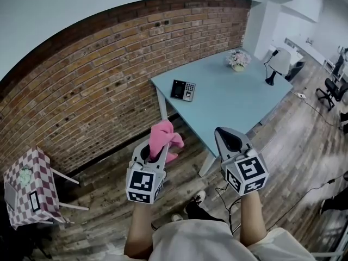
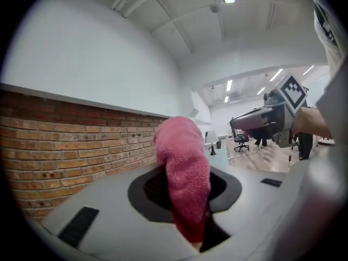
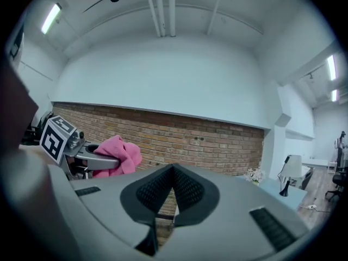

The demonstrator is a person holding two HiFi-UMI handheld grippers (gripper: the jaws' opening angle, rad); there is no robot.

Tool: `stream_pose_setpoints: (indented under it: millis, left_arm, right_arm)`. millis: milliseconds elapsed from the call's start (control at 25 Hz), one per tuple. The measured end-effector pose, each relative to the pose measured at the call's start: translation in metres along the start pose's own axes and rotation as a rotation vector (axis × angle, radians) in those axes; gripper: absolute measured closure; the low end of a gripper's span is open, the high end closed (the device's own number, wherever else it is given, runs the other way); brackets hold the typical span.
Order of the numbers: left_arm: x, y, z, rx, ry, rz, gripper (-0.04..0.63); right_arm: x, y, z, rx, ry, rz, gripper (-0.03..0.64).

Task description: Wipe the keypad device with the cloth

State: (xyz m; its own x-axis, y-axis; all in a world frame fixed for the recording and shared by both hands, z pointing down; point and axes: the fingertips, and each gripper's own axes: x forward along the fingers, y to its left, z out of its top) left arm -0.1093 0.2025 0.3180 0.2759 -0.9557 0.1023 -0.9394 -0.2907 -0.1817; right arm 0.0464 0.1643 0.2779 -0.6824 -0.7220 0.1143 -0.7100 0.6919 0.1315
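Pink terry cloth (image 2: pixel 184 178) is sitting pinched between the pads of the left gripper (image 1: pixel 159 149), its loose end flopping over and hiding the jaw tips. Right gripper (image 1: pixel 224 132) is showing jaws pressed together on nothing. Black-and-silver keypad device (image 1: pixel 182 90) is lying near the corner of the pale blue table (image 1: pixel 239 102), well apart from both grippers, keys too small to make out.

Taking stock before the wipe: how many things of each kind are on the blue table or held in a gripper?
keypad device: 1
flower pot: 1
desk lamp: 1
pink cloth: 1
Total: 4
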Motion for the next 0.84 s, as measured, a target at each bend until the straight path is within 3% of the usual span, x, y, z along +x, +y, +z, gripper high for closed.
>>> stream_pose_setpoints:
  millis: [400,840]
  left_arm:
    - [-0.021,-0.007,-0.001,0.035,0.002,0.004,0.456]
    - [-0.041,0.008,-0.006,0.02,-0.014,0.028,0.456]
  right_arm:
    - [-0.012,0.016,-0.003,0.013,-0.002,-0.008,0.611]
    - [-0.009,0.035,-0.006,0.012,0.005,0.0,0.611]
